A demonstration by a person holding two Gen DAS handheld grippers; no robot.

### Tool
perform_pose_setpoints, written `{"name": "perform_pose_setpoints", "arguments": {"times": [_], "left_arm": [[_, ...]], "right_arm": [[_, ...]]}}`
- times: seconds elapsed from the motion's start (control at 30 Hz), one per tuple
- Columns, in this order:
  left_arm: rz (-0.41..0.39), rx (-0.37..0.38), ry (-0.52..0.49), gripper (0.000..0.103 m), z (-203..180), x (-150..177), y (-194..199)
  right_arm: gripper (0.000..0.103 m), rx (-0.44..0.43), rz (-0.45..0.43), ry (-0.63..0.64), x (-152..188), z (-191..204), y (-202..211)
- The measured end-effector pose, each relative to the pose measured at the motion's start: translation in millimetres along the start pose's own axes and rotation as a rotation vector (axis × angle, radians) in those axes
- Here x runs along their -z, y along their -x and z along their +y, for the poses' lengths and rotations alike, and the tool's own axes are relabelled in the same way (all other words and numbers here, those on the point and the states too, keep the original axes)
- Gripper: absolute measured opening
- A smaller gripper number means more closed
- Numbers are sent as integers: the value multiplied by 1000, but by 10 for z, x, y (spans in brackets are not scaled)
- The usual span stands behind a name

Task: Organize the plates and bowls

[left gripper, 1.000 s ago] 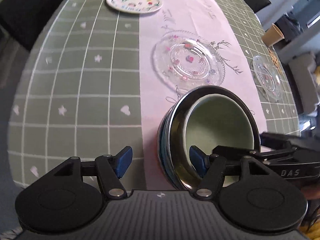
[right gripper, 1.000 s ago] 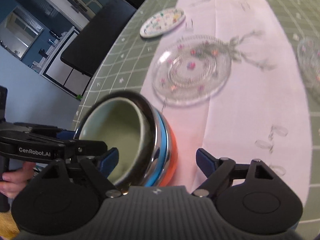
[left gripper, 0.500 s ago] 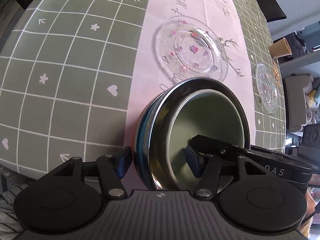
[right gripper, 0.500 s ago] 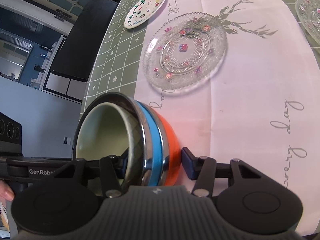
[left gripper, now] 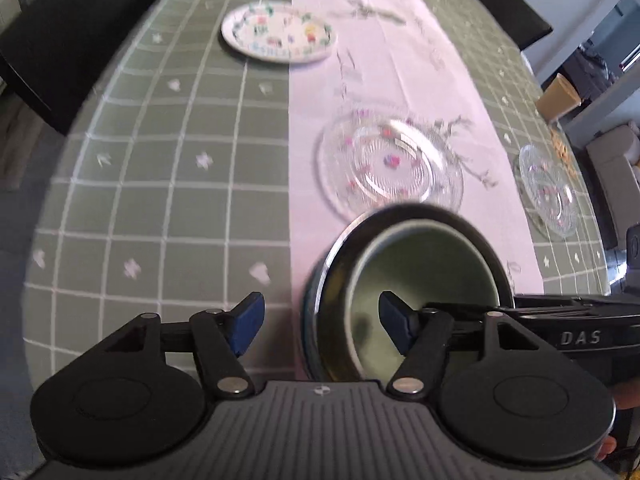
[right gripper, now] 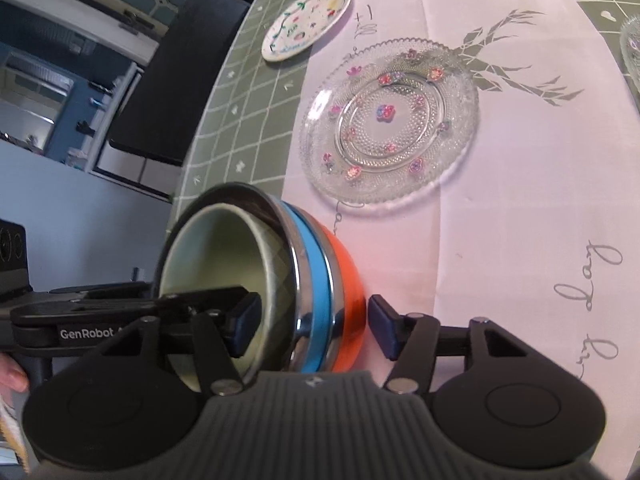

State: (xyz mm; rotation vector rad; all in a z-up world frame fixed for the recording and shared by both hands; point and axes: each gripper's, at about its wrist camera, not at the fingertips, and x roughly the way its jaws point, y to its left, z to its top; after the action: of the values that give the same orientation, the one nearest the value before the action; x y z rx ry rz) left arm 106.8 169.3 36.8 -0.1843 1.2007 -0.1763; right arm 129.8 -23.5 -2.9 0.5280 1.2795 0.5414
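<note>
**Bowl stack tipped between your grippers**

Bowl stack (right gripper: 276,292), tilted on its side, sits straddled by your half-open right gripper (right gripper: 314,330). Your left gripper (left gripper: 320,320) gapes, one finger inside. Glass plate (right gripper: 390,120) lies ahead.

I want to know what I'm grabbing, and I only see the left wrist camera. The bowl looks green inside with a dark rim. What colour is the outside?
Observer: The green bowl is nested in others. Outside it come a shiny metal bowl, a blue bowl and an orange bowl.
Operator: Where is the other gripper?
Observer: The right gripper straddles the bowls. One finger is inside the green bowl and the other is outside, right beside the orange bowl. I cannot tell whether it touches.
Operator: Is anything next to the bowls on that side?
Observer: Only grey cursive writing on the pink runner.
</note>
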Motion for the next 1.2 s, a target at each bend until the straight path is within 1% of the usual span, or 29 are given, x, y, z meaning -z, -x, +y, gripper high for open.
{"name": "perform_pose_setpoints", "arguments": {"times": [0.03, 0.1, 0.17, 0.2, 0.27, 0.3, 0.37, 0.47, 0.53, 0.57, 0.6, 0.63, 0.67, 0.73, 0.8, 0.87, 1.0, 1.13, 1.2], "left_arm": [[-17, 6, 9, 77, 33, -7, 42], [-58, 23, 28, 80, 111, -45, 131], [-63, 29, 26, 85, 171, -120, 166], [-58, 39, 25, 85, 187, -159, 167], [-58, 69, 29, 85, 198, -241, 165], [-69, 81, 27, 85, 193, -271, 177], [-84, 109, 13, 85, 173, -322, 201], [-42, 191, 0, 85, 164, -349, 194], [-14, 188, -14, 85, 117, -339, 151], [-21, 175, -9, 83, 99, -338, 146], [-34, 164, -2, 83, 89, -344, 157], [-48, 162, -6, 83, 83, -360, 176], [-61, 169, -16, 83, 79, -379, 201], [-83, 196, -26, 83, 84, -438, 247], [-98, 215, -26, 84, 86, -491, 266], [-114, 221, -23, 85, 73, -547, 252], [-122, 211, -48, 85, 36, -704, 125], [-112, 186, -54, 85, 41, -853, -163], [-105, 176, -45, 83, 74, -905, -295]], "right_arm": [[63, -21, -11, -14, -6, -32, 47], [70, -99, -22, -57, -55, -110, 141], [71, -155, -56, -101, -126, -157, 270], [73, -172, -83, -107, -169, -167, 341], [74, -188, -142, -139, -252, -215, 441], [74, -196, -180, -161, -300, -252, 488], [74, -197, -230, -190, -365, -327, 532], [75, -190, -257, -235, -389, -437, 540], [75, -205, -274, -252, -345, -496, 556], [75, -206, -280, -242, -318, -488, 543], [72, -196, -289, -224, -290, -454, 522], [66, -178, -299, -204, -275, -424, 508], [64, -157, -313, -184, -272, -393, 507], [64, -124, -360, -160, -305, -373, 518], [64, -93, -409, -205, -341, -442, 496], [64, -81, -445, -237, -342, -499, 455], [63, -53, -458, -265, -382, -613, 328], [63, -1, -490, -265, -348, -745, 266], [63, -14, -479, -263, -348, -816, 239]]}}
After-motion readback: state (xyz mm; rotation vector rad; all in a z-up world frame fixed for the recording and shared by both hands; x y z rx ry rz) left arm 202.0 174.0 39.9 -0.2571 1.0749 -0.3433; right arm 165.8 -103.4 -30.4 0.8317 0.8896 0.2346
